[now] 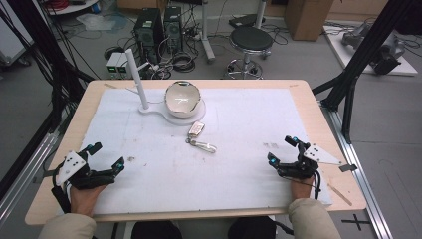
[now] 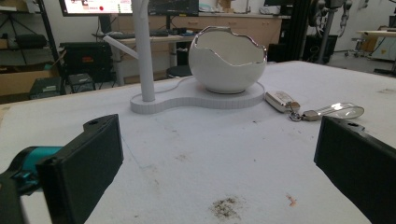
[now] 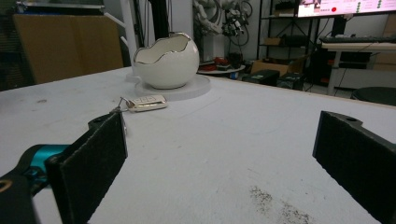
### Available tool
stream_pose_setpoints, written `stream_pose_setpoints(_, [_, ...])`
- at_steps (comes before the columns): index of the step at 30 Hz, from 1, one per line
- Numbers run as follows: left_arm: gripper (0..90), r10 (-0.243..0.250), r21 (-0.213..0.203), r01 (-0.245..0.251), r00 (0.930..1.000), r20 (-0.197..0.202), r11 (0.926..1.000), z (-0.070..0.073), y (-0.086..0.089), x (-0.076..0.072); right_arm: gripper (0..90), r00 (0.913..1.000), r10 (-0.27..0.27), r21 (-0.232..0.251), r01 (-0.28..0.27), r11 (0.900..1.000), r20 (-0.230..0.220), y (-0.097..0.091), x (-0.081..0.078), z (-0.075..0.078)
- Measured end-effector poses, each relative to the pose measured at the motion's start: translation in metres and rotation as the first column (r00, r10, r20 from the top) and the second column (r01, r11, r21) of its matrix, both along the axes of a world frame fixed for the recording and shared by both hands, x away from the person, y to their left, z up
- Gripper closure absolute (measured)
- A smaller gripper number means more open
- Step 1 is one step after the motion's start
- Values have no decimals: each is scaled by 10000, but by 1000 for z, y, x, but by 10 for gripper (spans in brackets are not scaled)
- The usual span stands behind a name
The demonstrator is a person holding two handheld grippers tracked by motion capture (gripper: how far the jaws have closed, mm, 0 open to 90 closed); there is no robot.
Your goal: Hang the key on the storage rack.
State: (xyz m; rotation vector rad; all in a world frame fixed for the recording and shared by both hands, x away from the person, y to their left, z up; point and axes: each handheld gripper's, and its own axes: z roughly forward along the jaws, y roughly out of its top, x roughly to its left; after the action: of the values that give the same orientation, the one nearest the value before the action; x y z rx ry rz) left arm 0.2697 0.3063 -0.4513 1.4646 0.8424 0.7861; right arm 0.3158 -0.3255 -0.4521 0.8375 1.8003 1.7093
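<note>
Key (image 1: 197, 129) with fob lies mid-counter just in front of the bowl (image 1: 182, 99), long axis running toward the near right corner, roughly equidistant from left gripper (image 1: 106, 158) and right gripper (image 1: 281, 150), both released and empty near the near edge.

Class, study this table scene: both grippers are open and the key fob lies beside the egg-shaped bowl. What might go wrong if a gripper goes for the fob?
1. The flat white key fob lies low on the white mat; open jaws may slide over it.
2. It sits close to the white, gold-rimmed eggshell bowl on its base; a reaching gripper might knock the bowl.
3. The attached silver keyring tag could drag or snag.
</note>
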Motion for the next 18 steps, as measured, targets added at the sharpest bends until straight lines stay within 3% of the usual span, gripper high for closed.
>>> stream_pose_setpoints(13, [17, -41, 21, 41, 10000, -54, 10000, 0, 0, 0, 21, 10000, -7, 14, 7, 10000, -12, 0, 0, 0])
stream_pose_setpoints(18, [17, -216, -87, 213, 9992, -335, 9997, 2, 2, 4, 21, 10000, -6, 35, 6, 10000, -37, 0, 0, 0])
